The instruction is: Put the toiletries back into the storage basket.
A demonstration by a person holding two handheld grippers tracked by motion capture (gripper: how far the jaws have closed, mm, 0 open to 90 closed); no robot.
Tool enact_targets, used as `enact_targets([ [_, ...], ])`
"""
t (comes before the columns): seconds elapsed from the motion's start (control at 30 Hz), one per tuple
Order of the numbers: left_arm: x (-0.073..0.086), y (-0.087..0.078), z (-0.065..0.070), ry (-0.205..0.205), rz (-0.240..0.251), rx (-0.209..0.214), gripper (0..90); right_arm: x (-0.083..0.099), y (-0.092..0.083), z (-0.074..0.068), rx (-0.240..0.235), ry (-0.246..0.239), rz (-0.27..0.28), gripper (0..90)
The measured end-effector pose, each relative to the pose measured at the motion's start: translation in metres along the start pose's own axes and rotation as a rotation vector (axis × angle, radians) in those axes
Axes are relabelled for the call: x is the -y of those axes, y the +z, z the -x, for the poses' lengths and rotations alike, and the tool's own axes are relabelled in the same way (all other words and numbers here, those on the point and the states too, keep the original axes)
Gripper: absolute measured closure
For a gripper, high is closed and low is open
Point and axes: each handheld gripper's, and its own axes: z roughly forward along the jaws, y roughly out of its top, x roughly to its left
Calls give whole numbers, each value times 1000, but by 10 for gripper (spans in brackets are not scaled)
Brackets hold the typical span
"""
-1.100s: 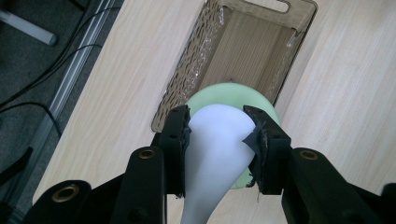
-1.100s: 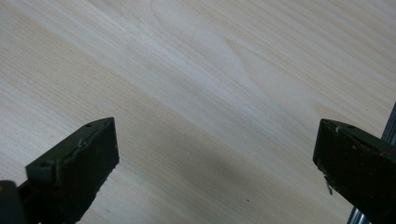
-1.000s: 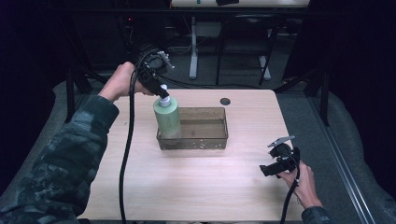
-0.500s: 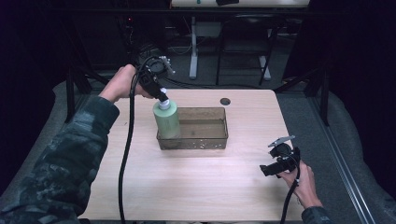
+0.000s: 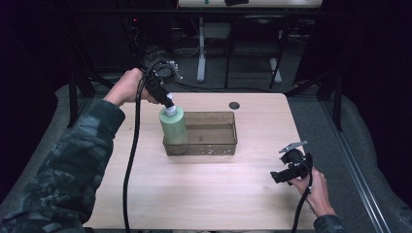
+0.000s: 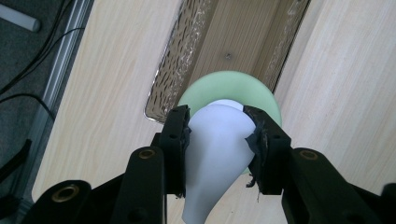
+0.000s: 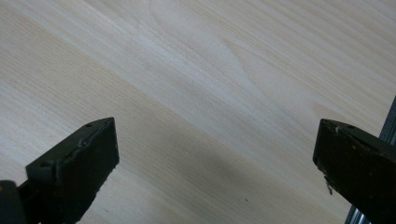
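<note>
A pale green bottle [image 5: 173, 127] with a white cap [image 5: 170, 110] stands upright at the left end of a clear plastic tray [image 5: 214, 145]. My left gripper [image 5: 168, 104] comes down on it from the far left and is shut on the cap. In the left gripper view the two jaws clamp the white cap [image 6: 217, 149], with the bottle's green shoulder [image 6: 261, 91] and the tray's wall [image 6: 168, 70] below them. My right gripper [image 5: 277, 177] hovers low over the table's front right, open. Between its wide-apart jaws [image 7: 215, 135] is only bare wood.
The light wooden table [image 5: 204, 194] has a dark round hole [image 5: 234, 105] near its far edge. The left gripper's black cable [image 5: 130, 165] hangs across the table's left side. Dark chair and desk legs stand beyond the far edge.
The left hand has shifted slightly and the bottle sits a little lower at the tray's left end. The right gripper has not moved.
</note>
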Motion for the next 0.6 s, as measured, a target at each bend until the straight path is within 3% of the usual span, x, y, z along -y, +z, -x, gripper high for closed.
enact_targets([
  [0.6,-1,4,0,12,-17,11,626,0,-1,0,4,1,3,0],
])
